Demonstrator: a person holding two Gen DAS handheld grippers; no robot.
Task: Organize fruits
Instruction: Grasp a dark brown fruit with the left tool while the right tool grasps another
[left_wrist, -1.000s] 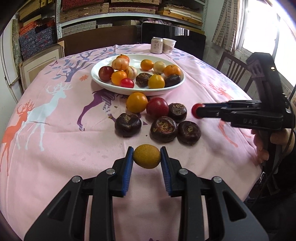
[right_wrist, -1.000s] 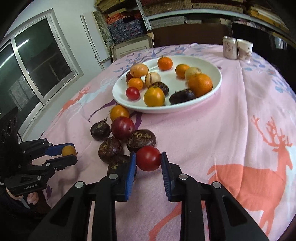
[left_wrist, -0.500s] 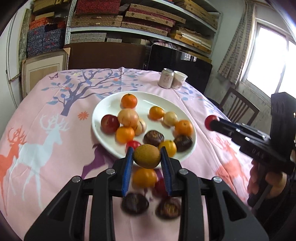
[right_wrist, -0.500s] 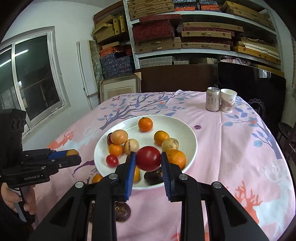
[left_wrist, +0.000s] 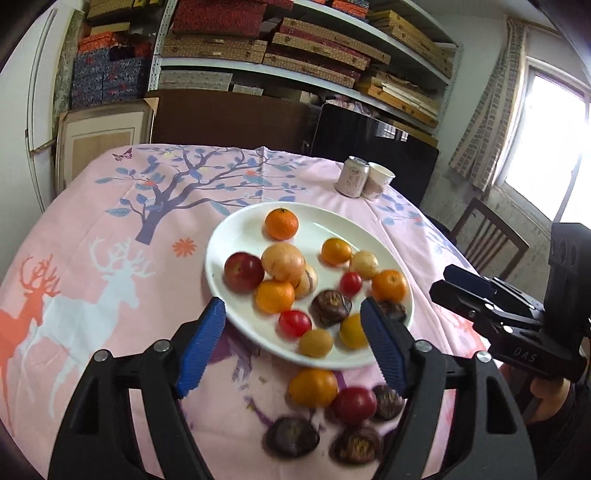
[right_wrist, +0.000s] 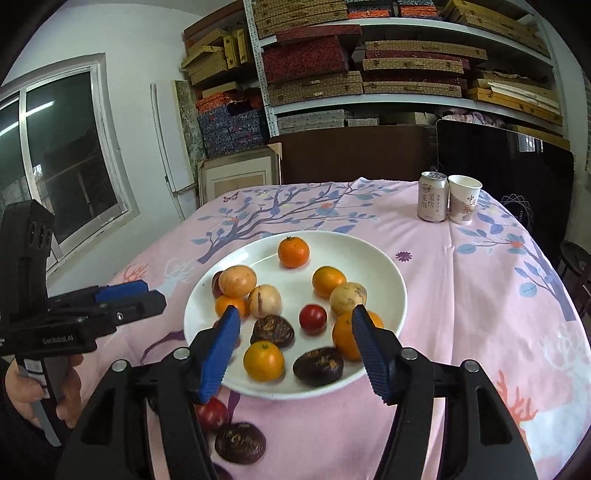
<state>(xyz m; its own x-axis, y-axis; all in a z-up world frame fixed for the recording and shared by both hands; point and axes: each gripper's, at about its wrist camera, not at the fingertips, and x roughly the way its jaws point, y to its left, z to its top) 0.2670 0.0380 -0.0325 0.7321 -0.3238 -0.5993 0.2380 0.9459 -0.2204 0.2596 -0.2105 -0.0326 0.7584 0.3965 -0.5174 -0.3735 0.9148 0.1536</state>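
Observation:
A white plate (left_wrist: 236, 229) (right_wrist: 369, 251) on the pink tablecloth holds several fruits. My left gripper (left_wrist: 291, 343) is open above the plate's near rim, over a small yellow-brown fruit (left_wrist: 316, 342) lying in the plate. My right gripper (right_wrist: 295, 347) is open above the plate's near side, with a small red tomato (right_wrist: 313, 318) lying in the plate beyond it. An orange (left_wrist: 313, 387), a red fruit (left_wrist: 354, 404) and dark passion fruits (left_wrist: 291, 435) lie on the cloth before the plate. Each gripper shows in the other's view, the right (left_wrist: 454, 284) and the left (right_wrist: 147, 291).
A drink can (right_wrist: 432, 201) and a paper cup (right_wrist: 463, 205) stand at the table's far right. A wooden chair (left_wrist: 491, 240) stands right of the table. Shelves with boxes fill the back wall.
Both grippers opened above the plate. The yellow-brown fruit left the left gripper and the red tomato left the right one; both now lie in the plate.

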